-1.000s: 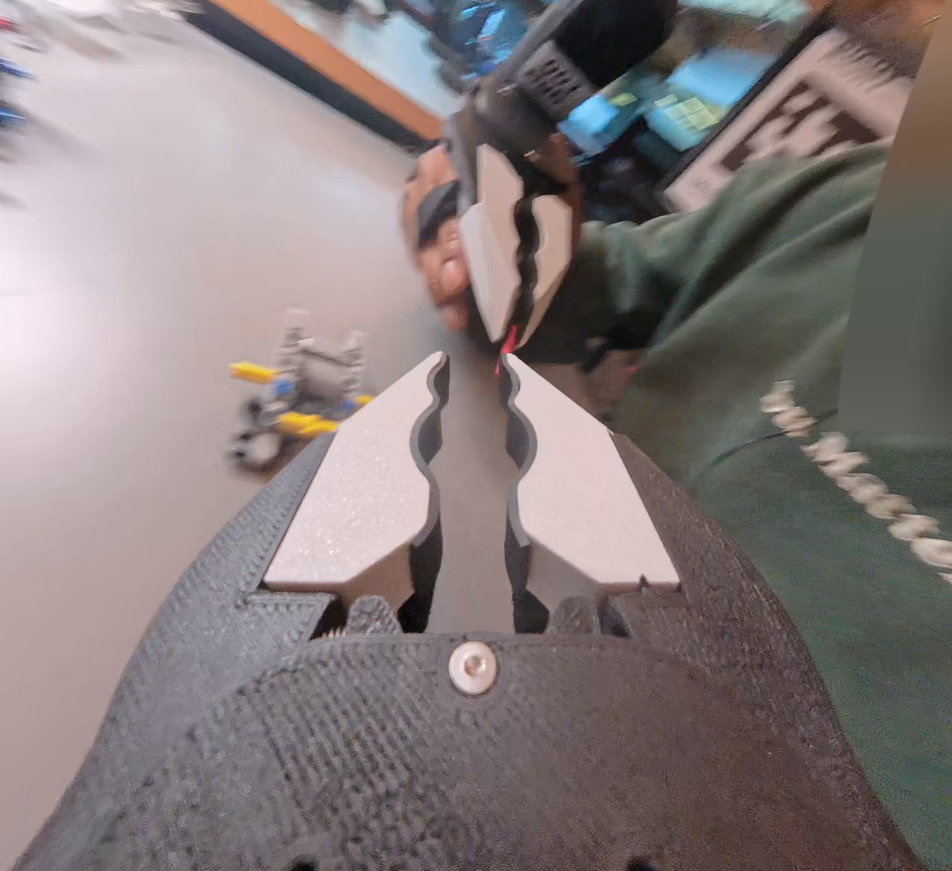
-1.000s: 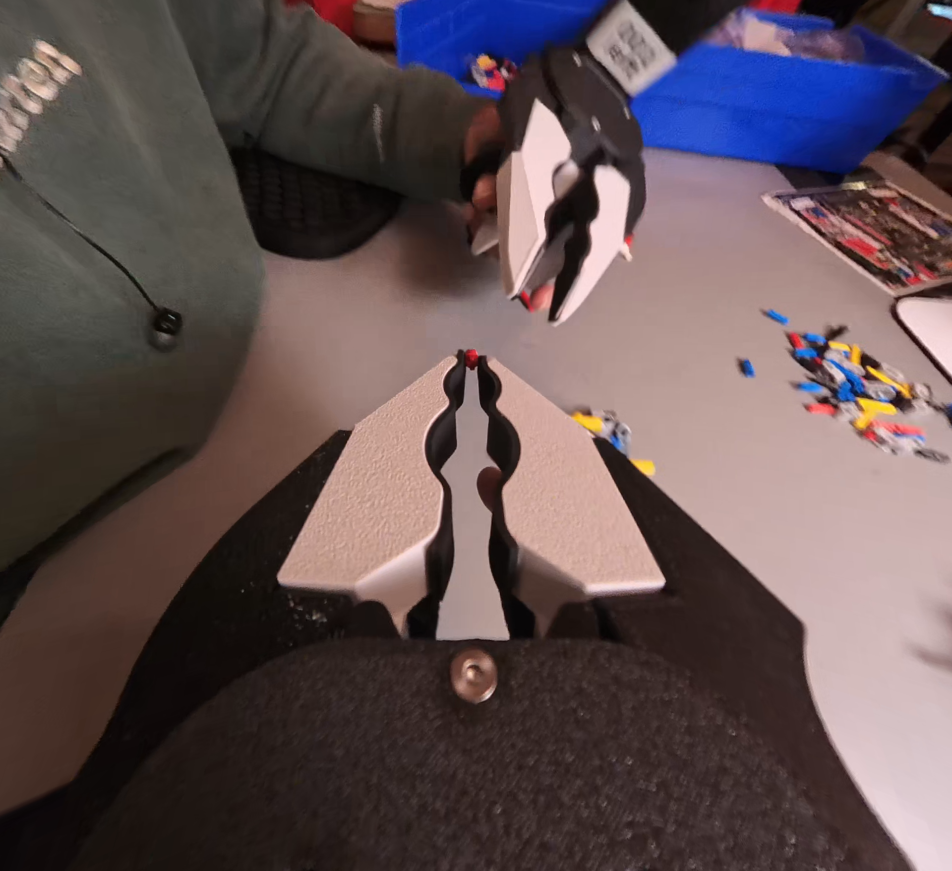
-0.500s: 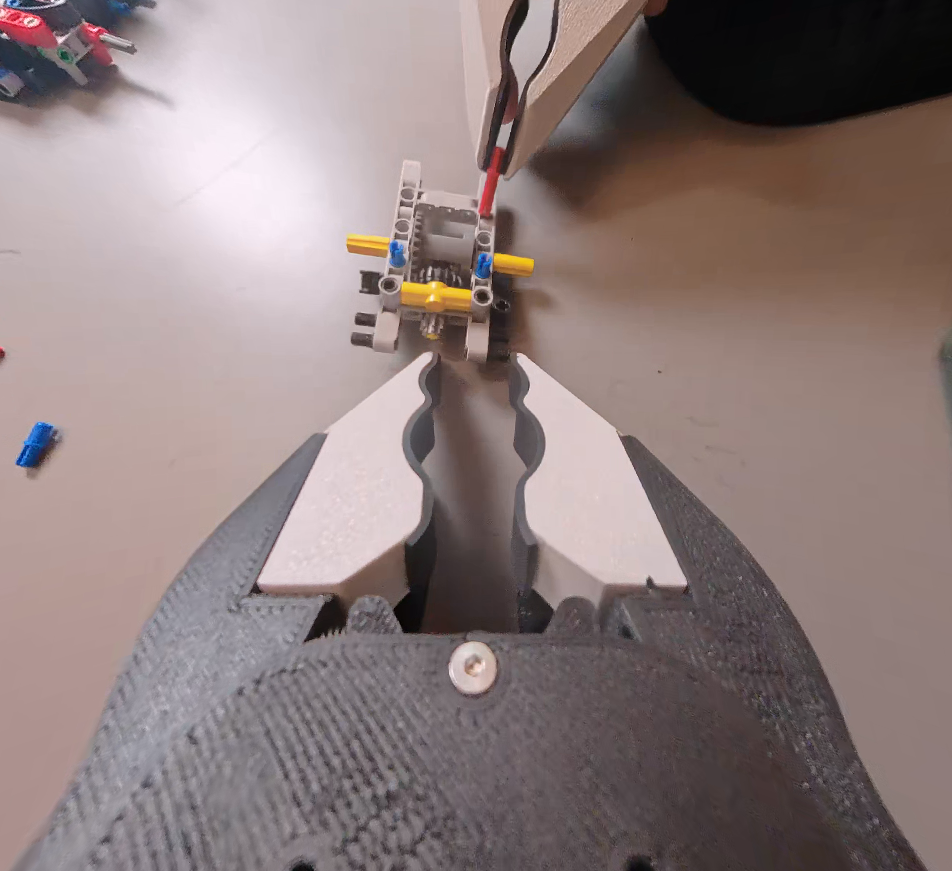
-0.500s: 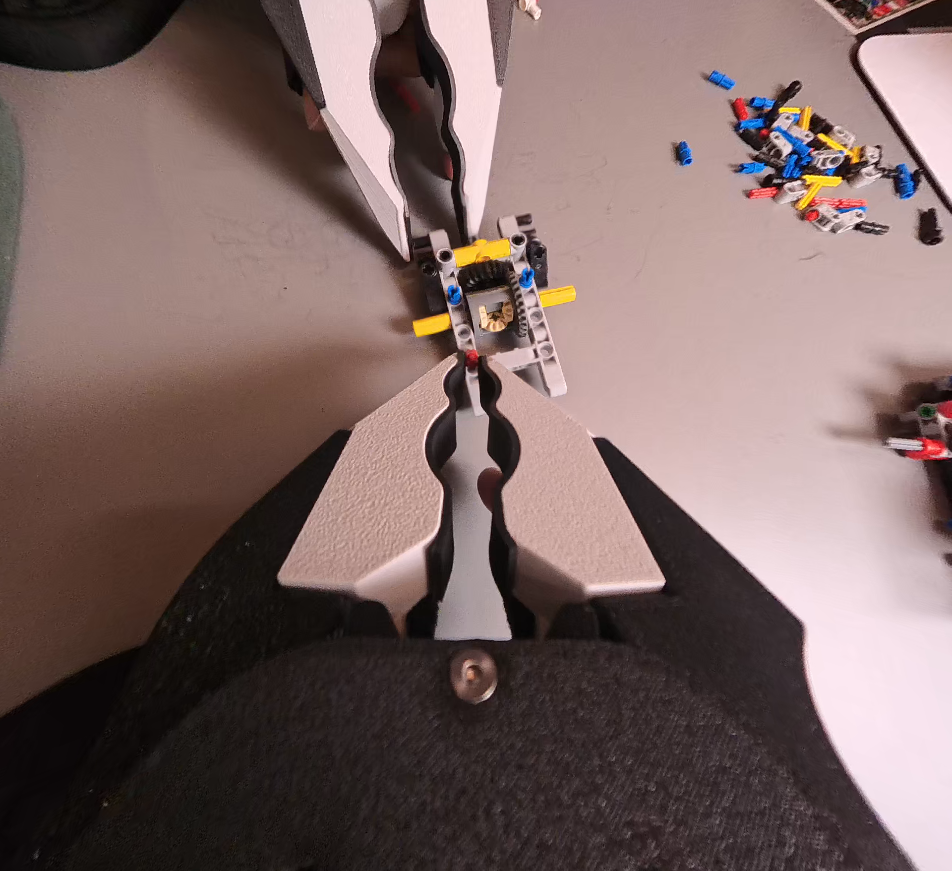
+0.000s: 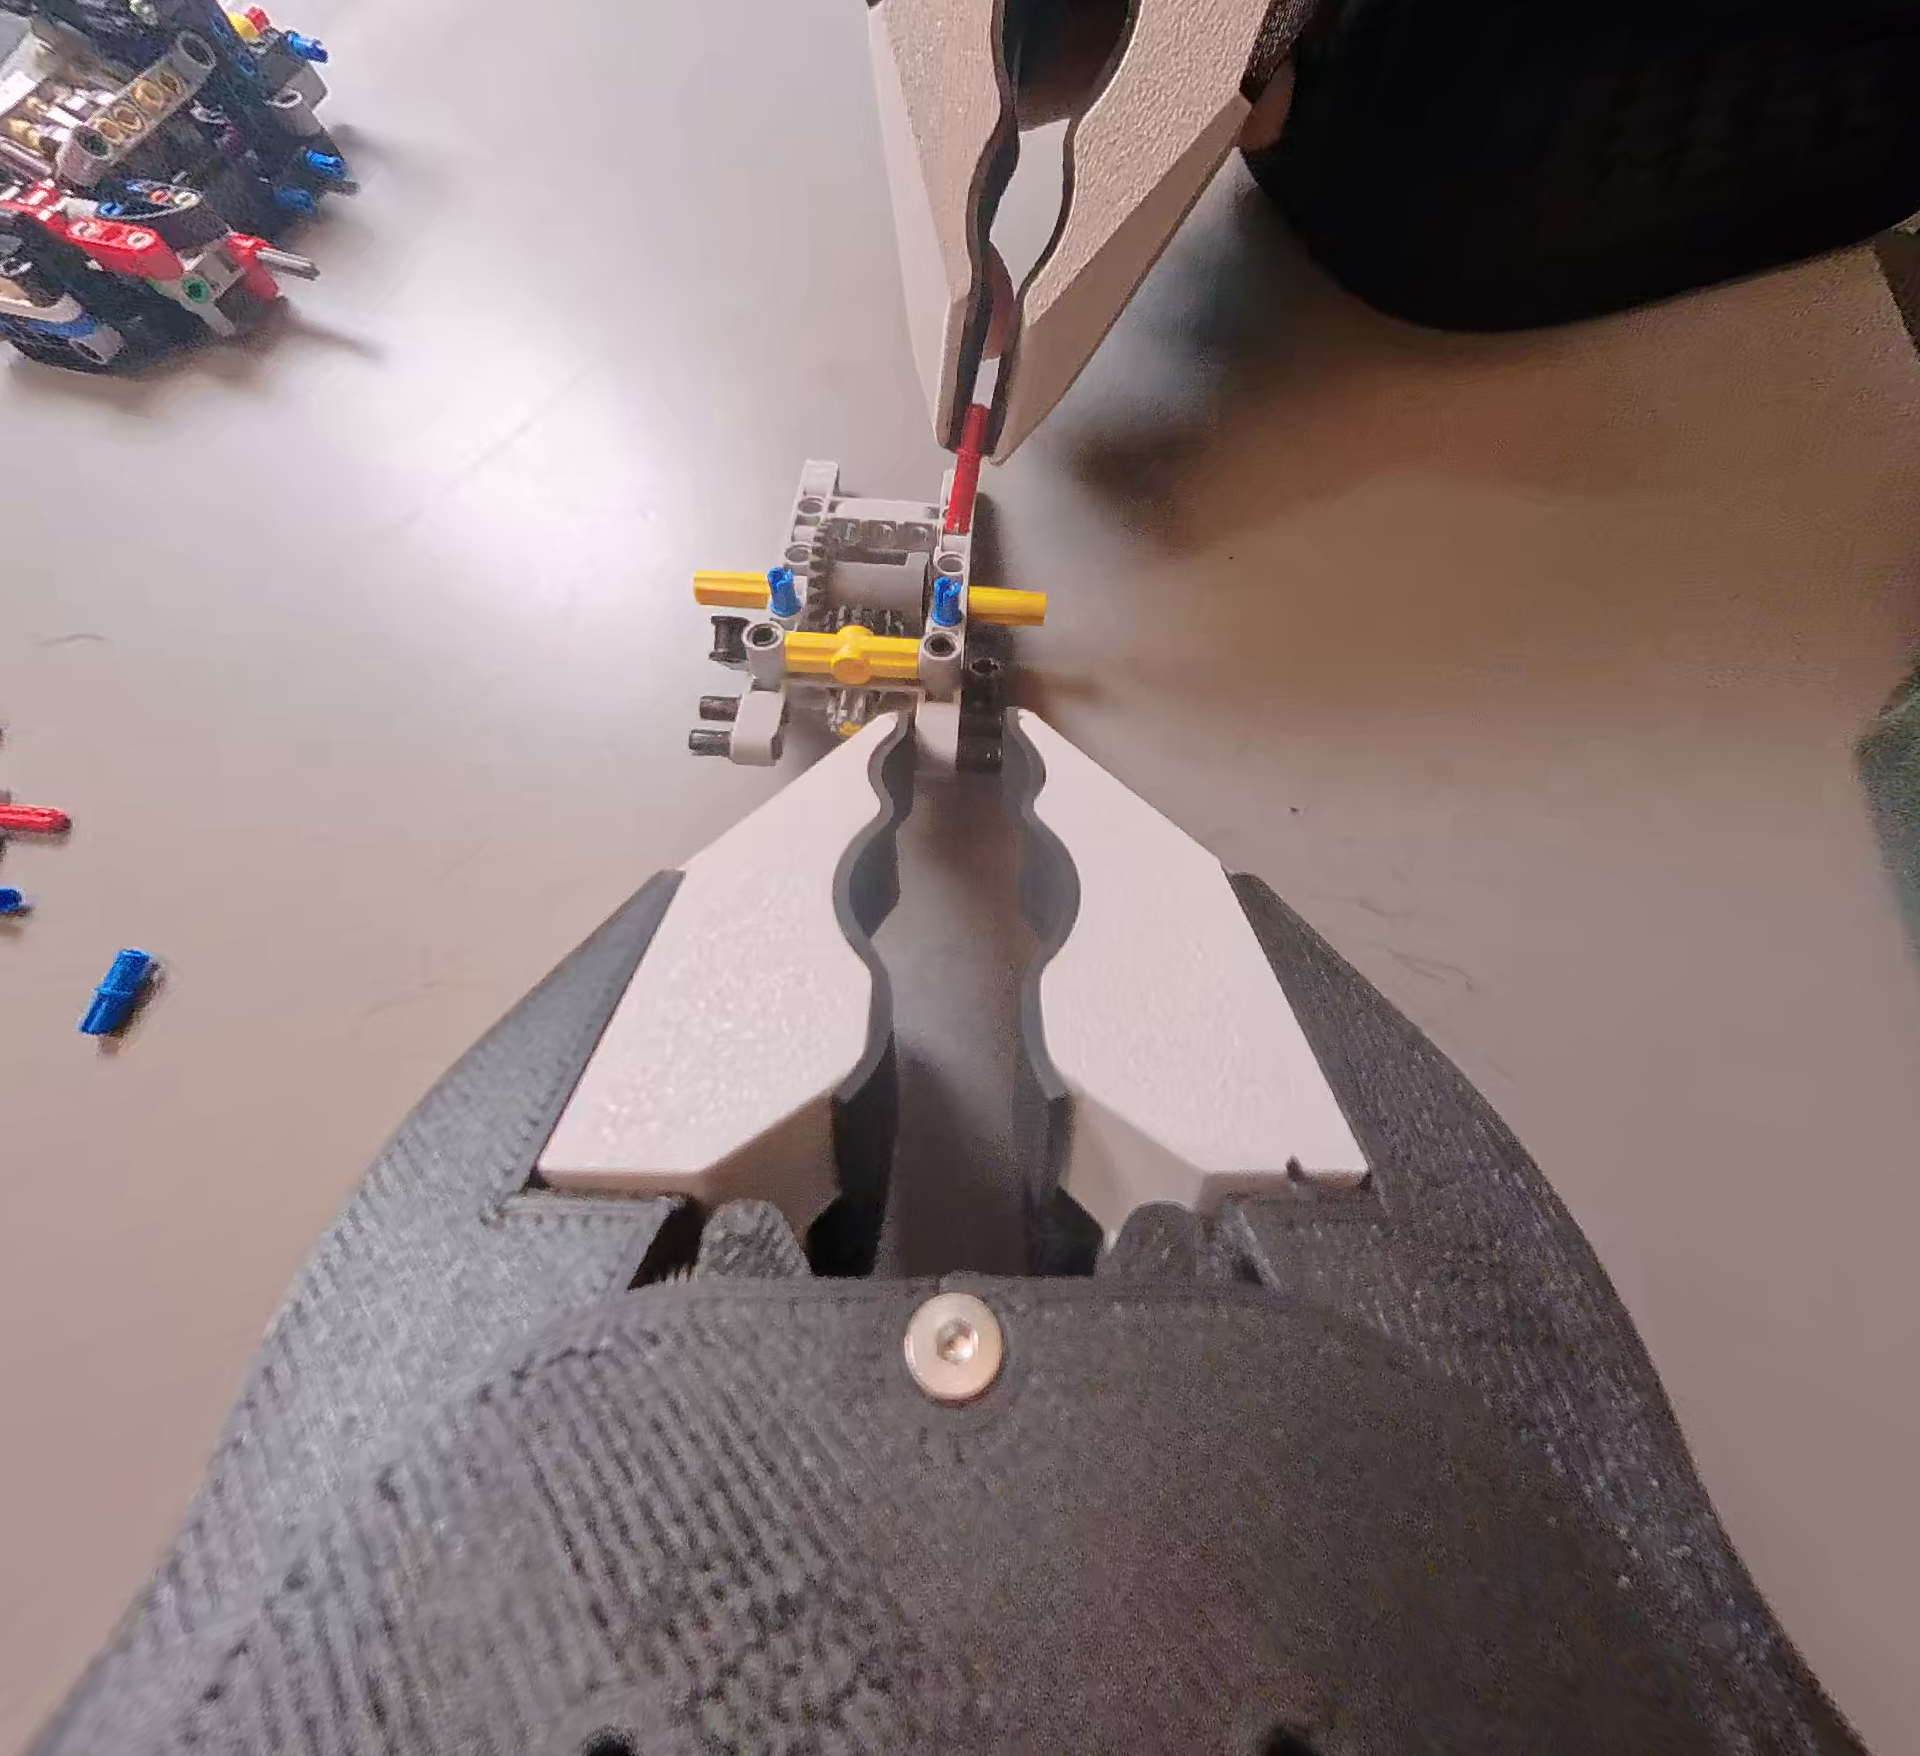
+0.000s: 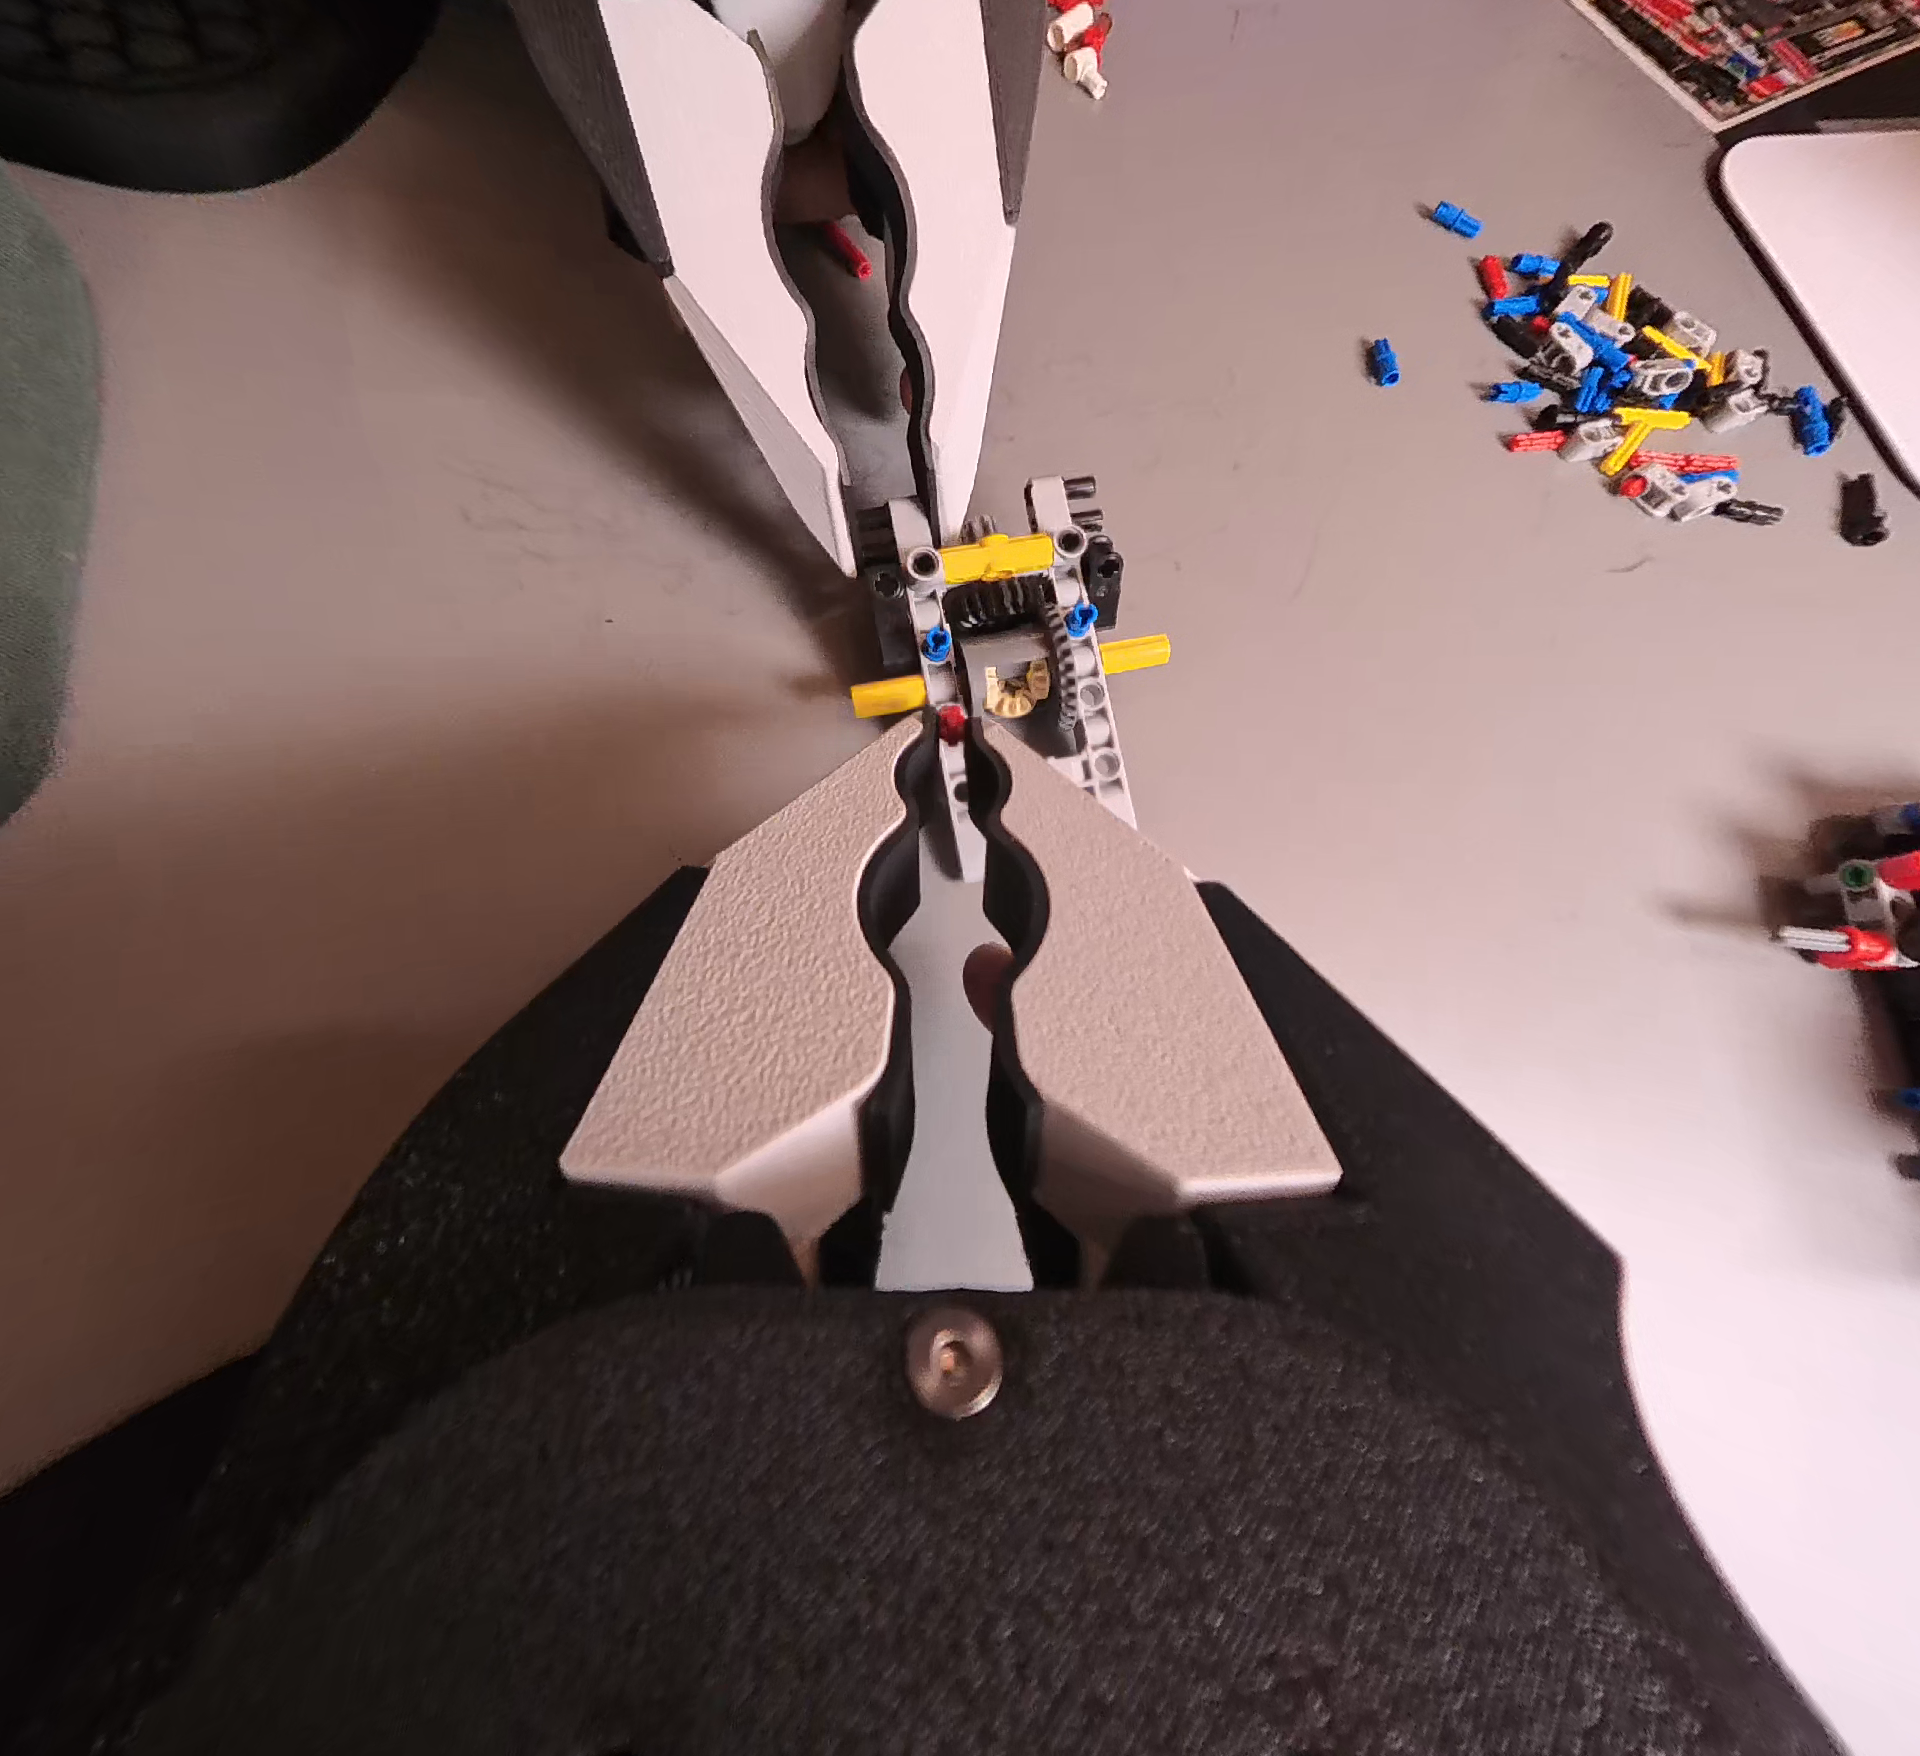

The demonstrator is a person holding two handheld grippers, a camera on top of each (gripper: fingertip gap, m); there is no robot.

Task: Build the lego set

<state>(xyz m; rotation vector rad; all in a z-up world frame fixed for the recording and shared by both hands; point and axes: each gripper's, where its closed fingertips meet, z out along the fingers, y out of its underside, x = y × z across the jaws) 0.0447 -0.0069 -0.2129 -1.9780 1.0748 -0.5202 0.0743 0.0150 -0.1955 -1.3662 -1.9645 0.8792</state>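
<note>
- Pinching a red axle (image 5: 965, 470) at its upper end with right gripper (image 5: 974, 449), jaws pressed onto it; lower tip at a hole in the far corner of the grey gear frame (image 5: 868, 610), apparently not yet seated.
- Bracing the frame's near end on the table (image 5: 1455, 667) with left gripper (image 5: 956, 727), jaws spread just wide enough to straddle a grey beam; firmness of contact unclear.
- Already fitted: yellow axles, blue pins, gears.
- Outstanding: loose parts pile (image 6: 1631, 387) unsorted, larger red-and-black assembly (image 5: 135, 179) standing well apart, unjoined.
- Judged well short of completion.
</note>
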